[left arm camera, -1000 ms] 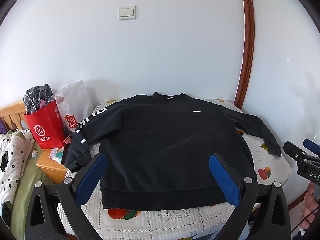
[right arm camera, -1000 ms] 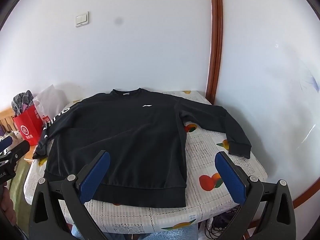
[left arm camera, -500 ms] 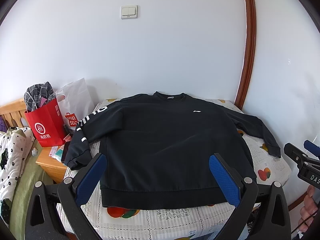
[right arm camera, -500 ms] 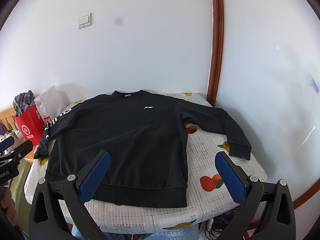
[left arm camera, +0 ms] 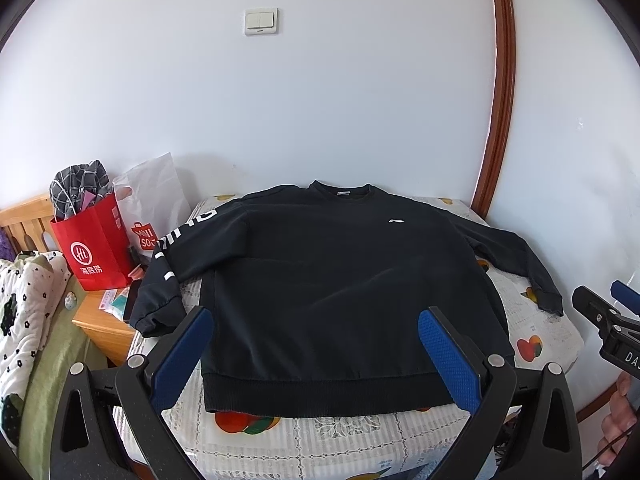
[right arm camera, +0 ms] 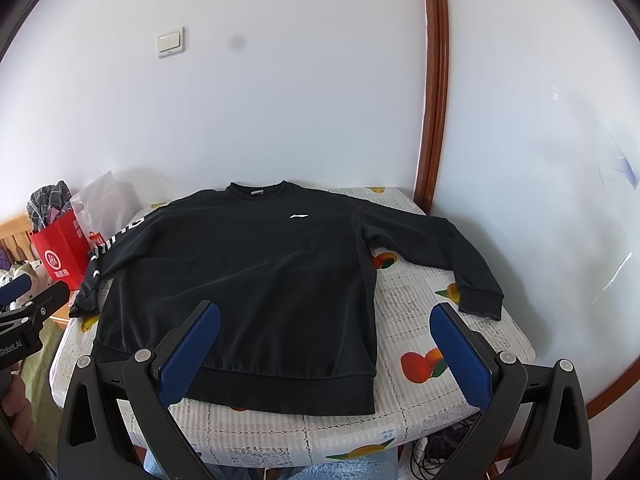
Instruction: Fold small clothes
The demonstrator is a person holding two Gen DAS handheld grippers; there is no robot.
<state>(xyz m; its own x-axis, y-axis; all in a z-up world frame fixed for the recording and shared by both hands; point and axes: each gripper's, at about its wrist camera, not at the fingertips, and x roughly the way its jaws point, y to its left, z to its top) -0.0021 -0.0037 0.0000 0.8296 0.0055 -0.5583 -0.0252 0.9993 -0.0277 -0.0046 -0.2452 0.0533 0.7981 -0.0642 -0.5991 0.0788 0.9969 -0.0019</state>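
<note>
A black long-sleeved sweatshirt [left arm camera: 332, 280] lies flat, front up, on a small table with a fruit-print cloth [left arm camera: 536, 344]; it also shows in the right wrist view [right arm camera: 248, 280]. Its left sleeve [left arm camera: 168, 276] hangs over the table's left edge, its right sleeve [right arm camera: 452, 264] lies on the cloth. My left gripper [left arm camera: 316, 356] is open and empty, above the hem. My right gripper [right arm camera: 324, 352] is open and empty, above the hem's right part. Neither touches the cloth.
A red paper bag [left arm camera: 94, 240] with clothes and a white plastic bag [left arm camera: 154, 200] stand on a wooden nightstand [left arm camera: 104, 324] left of the table. A bed with a spotted quilt [left arm camera: 20, 300] is further left. White walls and a brown trim [left arm camera: 500, 88] stand close behind.
Both views have shifted only slightly; the sweatshirt sits a touch higher and nearer in the frame. Both grippers stay open and empty.
</note>
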